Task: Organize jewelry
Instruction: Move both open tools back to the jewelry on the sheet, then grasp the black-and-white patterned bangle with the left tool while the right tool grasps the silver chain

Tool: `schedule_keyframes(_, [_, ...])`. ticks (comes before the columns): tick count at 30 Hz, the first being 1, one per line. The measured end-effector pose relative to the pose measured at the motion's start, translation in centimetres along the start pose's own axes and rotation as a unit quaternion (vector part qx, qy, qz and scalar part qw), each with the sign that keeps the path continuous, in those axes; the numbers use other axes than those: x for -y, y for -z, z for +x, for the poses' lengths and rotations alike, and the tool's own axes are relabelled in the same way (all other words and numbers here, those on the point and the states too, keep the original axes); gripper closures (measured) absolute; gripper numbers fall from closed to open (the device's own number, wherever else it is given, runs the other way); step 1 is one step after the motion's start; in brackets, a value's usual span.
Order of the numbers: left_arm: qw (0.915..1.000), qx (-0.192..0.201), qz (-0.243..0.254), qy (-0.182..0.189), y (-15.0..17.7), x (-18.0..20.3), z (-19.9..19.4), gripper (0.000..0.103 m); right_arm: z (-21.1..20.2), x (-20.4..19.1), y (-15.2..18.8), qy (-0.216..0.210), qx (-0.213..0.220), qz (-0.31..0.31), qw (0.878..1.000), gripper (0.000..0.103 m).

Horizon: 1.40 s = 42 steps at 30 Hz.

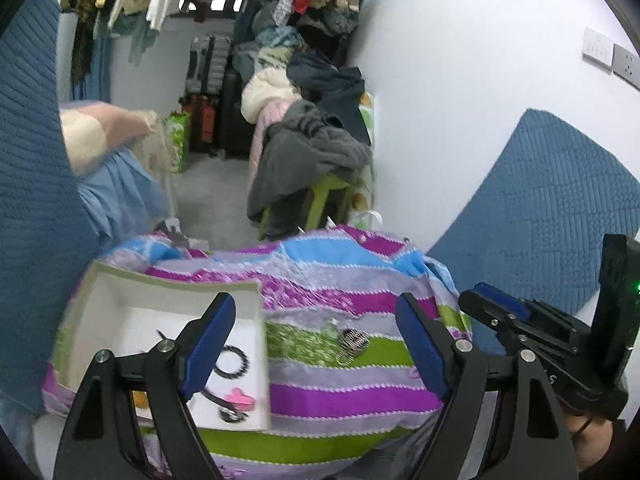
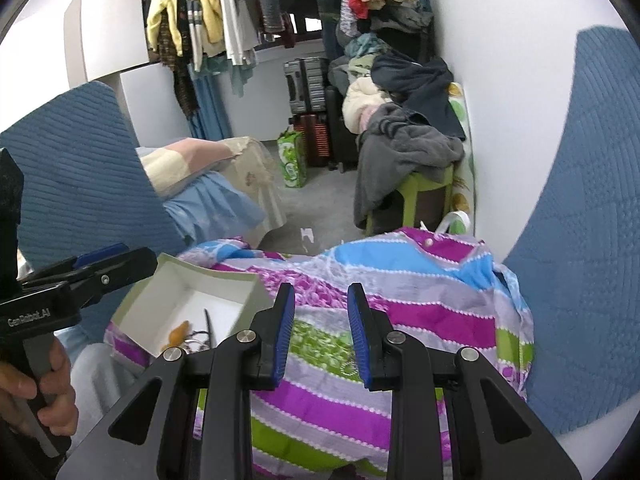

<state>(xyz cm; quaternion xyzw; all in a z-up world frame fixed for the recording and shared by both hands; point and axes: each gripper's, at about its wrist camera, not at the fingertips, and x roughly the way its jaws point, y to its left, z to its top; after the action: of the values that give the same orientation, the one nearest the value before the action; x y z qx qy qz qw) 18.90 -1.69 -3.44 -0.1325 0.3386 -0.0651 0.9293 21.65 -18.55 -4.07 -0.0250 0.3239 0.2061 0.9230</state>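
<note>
Left gripper [image 1: 316,332] wide open over box [image 1: 120,304], nothing held; right gripper [image 2: 322,328] part-open, empty; clip [image 1: 352,344] on cloth [image 1: 340,396]

On the cloth-covered tabletop [image 1: 340,396] the open box [image 1: 168,312] sits at nine o'clock, hair ties [image 1: 234,362] and a bow clip [image 1: 240,398] inside it. The striped hair claw [image 1: 352,342] lies on the cloth at three o'clock of the box, apart from it.

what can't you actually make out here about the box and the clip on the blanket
- Left wrist view: the left hand-held gripper finger hides part of the white box.
- Right wrist view: the box contents are cut off by the right hand-held gripper.
- The striped hair clip is too small for detail.
</note>
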Motion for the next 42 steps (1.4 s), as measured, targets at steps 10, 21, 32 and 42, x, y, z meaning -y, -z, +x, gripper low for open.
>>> schedule_keyframes(10, [0.9972,-0.062,-0.008,0.041,3.3,2.0,6.7,0.033,3.5,4.8,5.0,0.008,-0.031,0.048,0.998,0.078])
schedule_keyframes(21, [0.9873,-0.14,-0.023,0.072,6.9,3.1,15.2,0.049,11.3,9.8,9.0,-0.035,-0.103,0.11,0.988,0.078])
schedule_keyframes(32, [0.9754,-0.191,-0.071,0.084,9.3,2.0,23.7,0.068,18.6,13.0,9.6,-0.1,-0.173,0.158,0.967,0.078])
schedule_keyframes(42, [0.973,-0.202,-0.081,0.078,10.3,1.3,26.4,0.074,21.7,13.3,10.4,-0.129,-0.213,0.172,0.953,0.085])
